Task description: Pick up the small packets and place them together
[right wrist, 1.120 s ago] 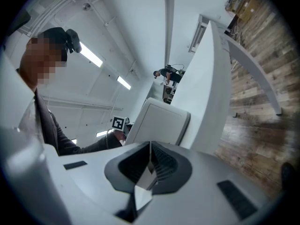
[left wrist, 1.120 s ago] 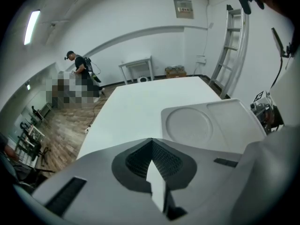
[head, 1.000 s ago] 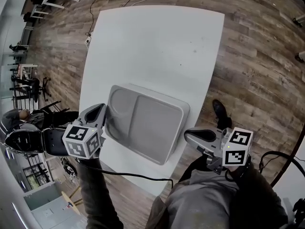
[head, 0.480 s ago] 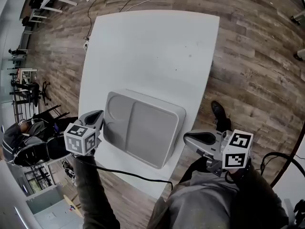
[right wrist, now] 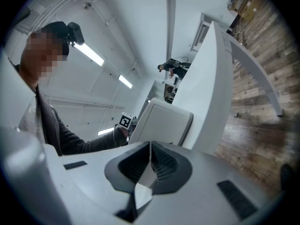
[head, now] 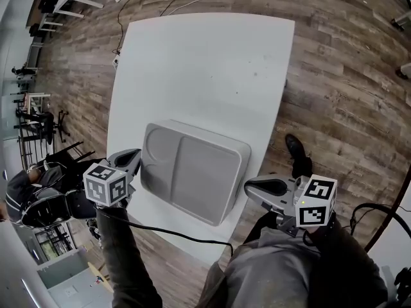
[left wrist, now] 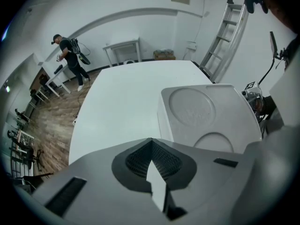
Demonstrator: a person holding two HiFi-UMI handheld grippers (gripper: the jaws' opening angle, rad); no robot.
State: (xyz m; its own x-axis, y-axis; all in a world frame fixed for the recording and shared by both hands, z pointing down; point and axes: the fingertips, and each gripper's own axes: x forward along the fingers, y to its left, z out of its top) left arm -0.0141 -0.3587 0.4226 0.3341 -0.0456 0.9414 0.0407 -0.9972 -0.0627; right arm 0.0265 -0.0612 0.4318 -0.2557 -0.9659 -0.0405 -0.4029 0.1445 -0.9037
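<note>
The left tool (head: 130,155), jaws pressed together on nothing, sits just beside the 9 o'clock edge of the upturned grey tray (head: 192,172) on the white bench (head: 205,63). The right tool (head: 258,186), likewise closed and empty, hovers at the tray's 3 o'clock.

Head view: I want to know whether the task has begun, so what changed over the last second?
The left claw sank slightly beside the grey tray; it is shut and empty. Nothing was taken hold of or let go. The right claw stayed where it was beside the table, also shut and empty, and the tray did not move.
</note>
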